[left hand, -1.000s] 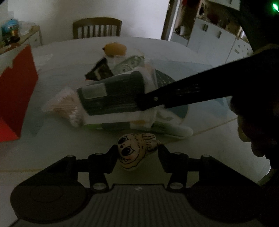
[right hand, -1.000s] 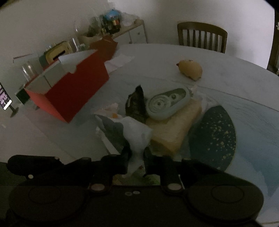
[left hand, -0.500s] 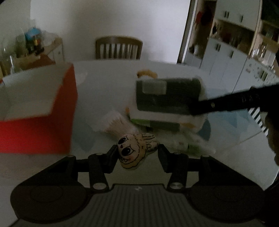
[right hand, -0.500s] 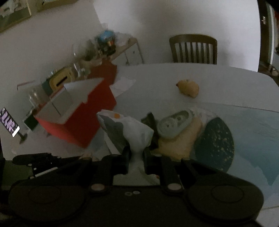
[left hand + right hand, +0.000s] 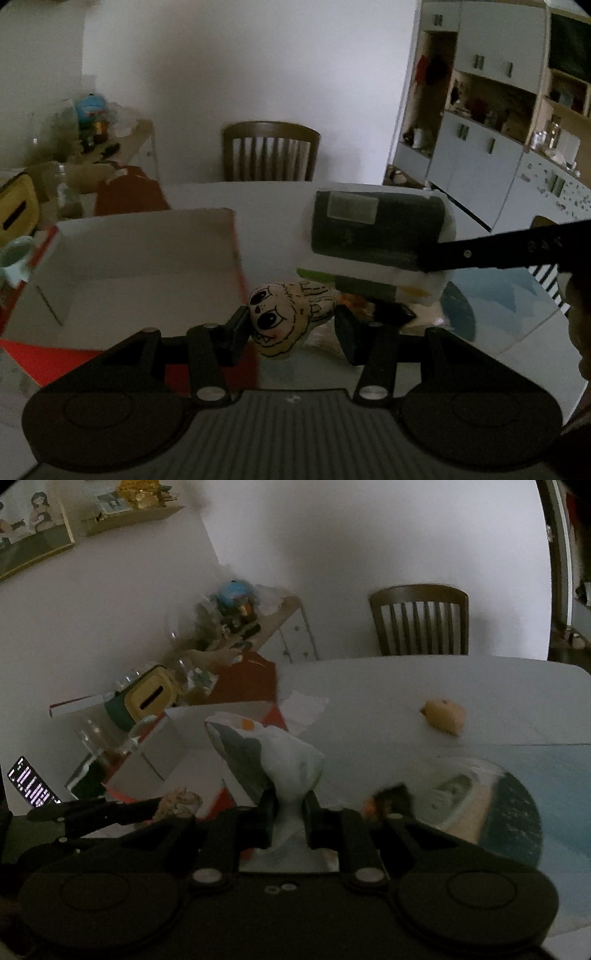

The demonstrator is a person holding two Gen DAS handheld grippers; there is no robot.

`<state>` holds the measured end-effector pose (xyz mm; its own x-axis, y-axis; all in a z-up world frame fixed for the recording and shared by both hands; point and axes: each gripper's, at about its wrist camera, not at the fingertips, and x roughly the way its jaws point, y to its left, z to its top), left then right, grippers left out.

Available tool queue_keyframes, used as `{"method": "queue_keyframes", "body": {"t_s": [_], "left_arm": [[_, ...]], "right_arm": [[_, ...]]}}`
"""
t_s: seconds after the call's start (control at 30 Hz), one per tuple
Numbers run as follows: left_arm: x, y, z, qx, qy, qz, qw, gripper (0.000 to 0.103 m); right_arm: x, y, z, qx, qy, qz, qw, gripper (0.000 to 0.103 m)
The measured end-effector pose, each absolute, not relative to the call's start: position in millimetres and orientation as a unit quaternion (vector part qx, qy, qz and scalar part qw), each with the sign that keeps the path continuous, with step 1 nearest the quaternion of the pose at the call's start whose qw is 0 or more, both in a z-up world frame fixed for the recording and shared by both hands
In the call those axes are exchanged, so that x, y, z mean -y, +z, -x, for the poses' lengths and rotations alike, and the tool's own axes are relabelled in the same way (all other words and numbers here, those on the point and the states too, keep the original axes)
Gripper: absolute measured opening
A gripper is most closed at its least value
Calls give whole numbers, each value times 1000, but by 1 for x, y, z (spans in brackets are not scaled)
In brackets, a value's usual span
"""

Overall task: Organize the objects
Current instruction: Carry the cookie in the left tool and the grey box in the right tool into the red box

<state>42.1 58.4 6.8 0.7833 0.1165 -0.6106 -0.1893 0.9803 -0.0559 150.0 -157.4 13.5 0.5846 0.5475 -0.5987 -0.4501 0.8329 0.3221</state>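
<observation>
Both tongs lifted off the tabletop toward the red box, left tongs clamping the plush toy, right tongs pinching what's probably a plastic-wrapped packet, so I'm near dropping both in.

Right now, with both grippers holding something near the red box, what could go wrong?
The right gripper pinches only one end of the soft pack, so it might slip or sag. The left gripper grips the small doll loosely at its sides. Both approach the red box together and might collide.
</observation>
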Motion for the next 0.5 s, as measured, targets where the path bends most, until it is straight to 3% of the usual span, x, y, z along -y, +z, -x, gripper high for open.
{"method": "queue_keyframes", "body": {"t_s": [0.5], "left_arm": [[-196, 23, -47, -338, 156, 51, 927, 48]], "right_arm": [[49, 16, -177, -358, 284, -45, 888, 15]]}}
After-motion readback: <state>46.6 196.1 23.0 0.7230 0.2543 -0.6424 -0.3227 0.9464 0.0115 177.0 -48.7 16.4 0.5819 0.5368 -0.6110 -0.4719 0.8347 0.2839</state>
